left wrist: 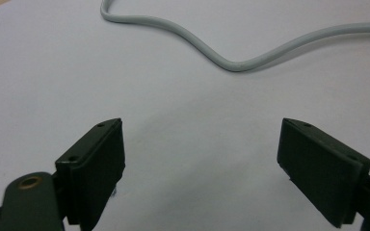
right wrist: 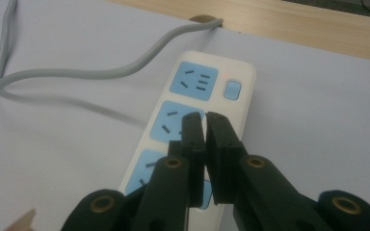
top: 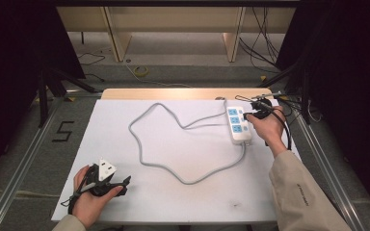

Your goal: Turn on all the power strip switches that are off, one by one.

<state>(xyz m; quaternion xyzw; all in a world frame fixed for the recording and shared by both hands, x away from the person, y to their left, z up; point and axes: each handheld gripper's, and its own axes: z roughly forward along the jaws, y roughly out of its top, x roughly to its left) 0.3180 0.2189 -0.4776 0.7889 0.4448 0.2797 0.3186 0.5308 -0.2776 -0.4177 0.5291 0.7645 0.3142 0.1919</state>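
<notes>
Power strip (right wrist: 192,125): lower sockets hidden behind my right tongs (right wrist: 205,118), pressed nearly together, empty. Left tongs (left wrist: 200,144): wide, low over desk (left wrist: 183,96).

White table (top: 173,197) carries power strip (top: 239,126) (grey cable (top: 144,154) looping).

White-topped table (top: 125,144) with wooden far edge, grey floor (top: 24,130), wooden frame legs (top: 117,38) behind, dark curtains (top: 14,43) either side
</notes>
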